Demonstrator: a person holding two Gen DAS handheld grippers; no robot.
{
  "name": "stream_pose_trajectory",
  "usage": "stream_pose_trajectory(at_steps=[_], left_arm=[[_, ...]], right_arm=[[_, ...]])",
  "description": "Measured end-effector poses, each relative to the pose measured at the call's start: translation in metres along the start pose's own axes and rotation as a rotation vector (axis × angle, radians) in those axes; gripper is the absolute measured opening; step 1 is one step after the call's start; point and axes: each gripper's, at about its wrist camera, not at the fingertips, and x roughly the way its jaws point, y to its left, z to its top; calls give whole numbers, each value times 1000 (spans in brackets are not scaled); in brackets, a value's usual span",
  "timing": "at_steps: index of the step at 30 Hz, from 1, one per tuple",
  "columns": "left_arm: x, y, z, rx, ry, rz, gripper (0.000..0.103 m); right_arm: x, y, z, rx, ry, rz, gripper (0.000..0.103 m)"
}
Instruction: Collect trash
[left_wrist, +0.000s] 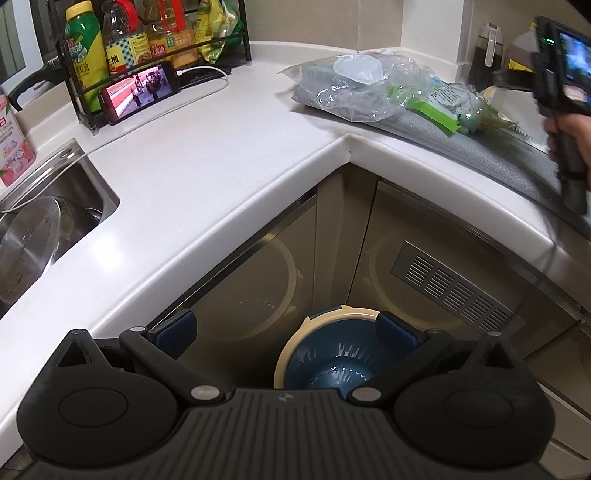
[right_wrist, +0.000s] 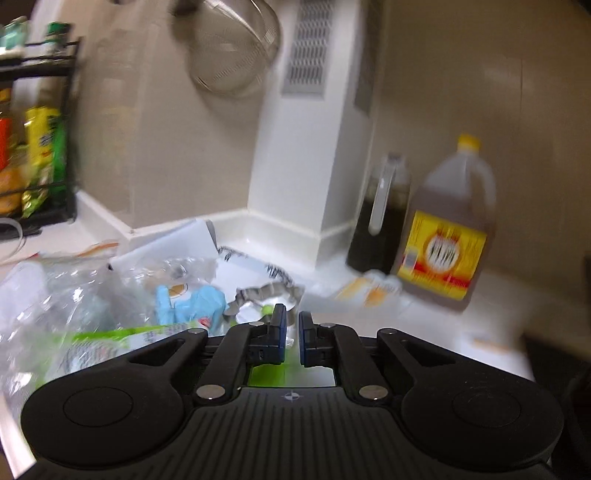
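Observation:
A heap of trash lies in the counter's corner: clear plastic bags (left_wrist: 351, 88) (right_wrist: 55, 295), a green-edged wrapper (left_wrist: 436, 114) (right_wrist: 110, 336) and a light blue packet (right_wrist: 192, 302). My right gripper (right_wrist: 291, 332) hovers low over the near edge of this heap, jaws almost together. The green wrapper shows beneath the fingers; the blur hides whether any film is pinched. A hand (left_wrist: 569, 129) holds that tool at the right edge of the left wrist view. My left gripper (left_wrist: 288, 328) stands open and empty above a cream-rimmed bin (left_wrist: 284, 354) with a blue liner on the floor.
A steel sink (left_wrist: 85, 173) with a pan lid is at the left. A phone (left_wrist: 140, 90) leans on a rack of bottles (left_wrist: 110, 48). An oil jug (right_wrist: 447, 229) and a dark bottle (right_wrist: 384, 221) stand behind the heap. A grey mat (left_wrist: 461, 140) lies under the trash.

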Motion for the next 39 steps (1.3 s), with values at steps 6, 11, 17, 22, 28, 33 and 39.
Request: stream_pose_trajectory(at_steps=[6, 11, 17, 22, 28, 33, 39], left_arm=[[0, -4, -1, 7, 0, -24, 103], [-4, -10, -5, 31, -16, -35, 103], [-10, -12, -7, 33, -33, -31, 103], [-11, -11, -8, 26, -23, -19, 103], [-12, -19, -9, 50, -24, -24, 103], [-13, -23, -11, 74, -31, -22, 103], [-11, -22, -7, 70, -28, -7, 103]], right_arm=[[-51, -13, -10, -89, 9, 39, 3], [-70, -11, -15, -239, 55, 76, 4], [-57, 6, -30, -286, 140, 128, 49], [-90, 5, -40, -180, 24, 125, 93], [-107, -31, -62, 168, 3, 38, 103], [-70, -48, -67, 196, 121, -35, 103], [-9, -71, -70, 288, 346, -3, 103]])
